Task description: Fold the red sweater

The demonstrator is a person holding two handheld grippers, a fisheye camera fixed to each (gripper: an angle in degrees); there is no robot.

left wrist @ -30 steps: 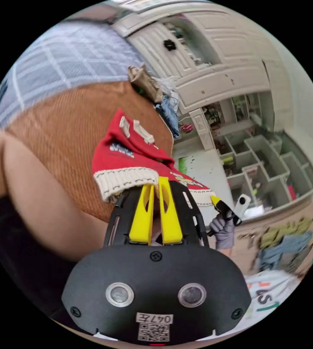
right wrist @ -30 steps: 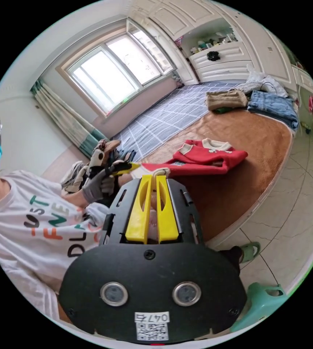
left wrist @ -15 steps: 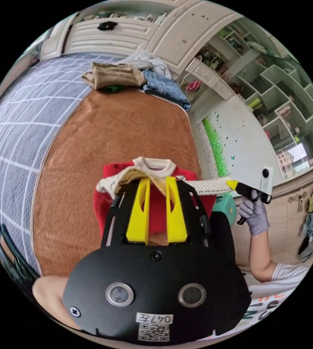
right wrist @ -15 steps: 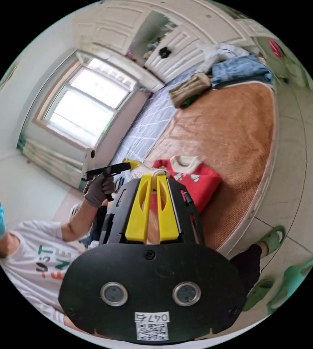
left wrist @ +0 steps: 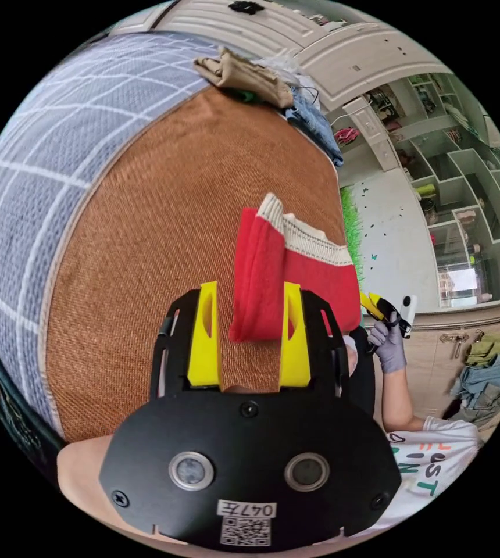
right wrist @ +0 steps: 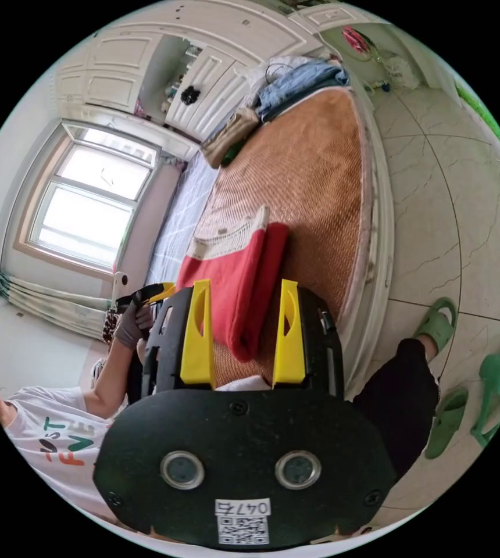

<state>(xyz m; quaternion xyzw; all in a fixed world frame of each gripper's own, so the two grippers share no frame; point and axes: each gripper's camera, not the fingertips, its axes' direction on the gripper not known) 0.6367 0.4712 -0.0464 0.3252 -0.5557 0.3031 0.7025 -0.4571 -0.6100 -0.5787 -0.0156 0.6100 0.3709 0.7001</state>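
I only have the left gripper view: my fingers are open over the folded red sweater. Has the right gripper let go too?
Observer: Yes. In the right gripper view the right gripper is open, with nothing pinched.
Operator: Is the sweater hanging off the bed?
Observer: No. The red sweater lies on the brown mat, short of the edge nearest the floor.
Operator: Anything on the floor there?
Observer: Green slippers on the tiled floor.
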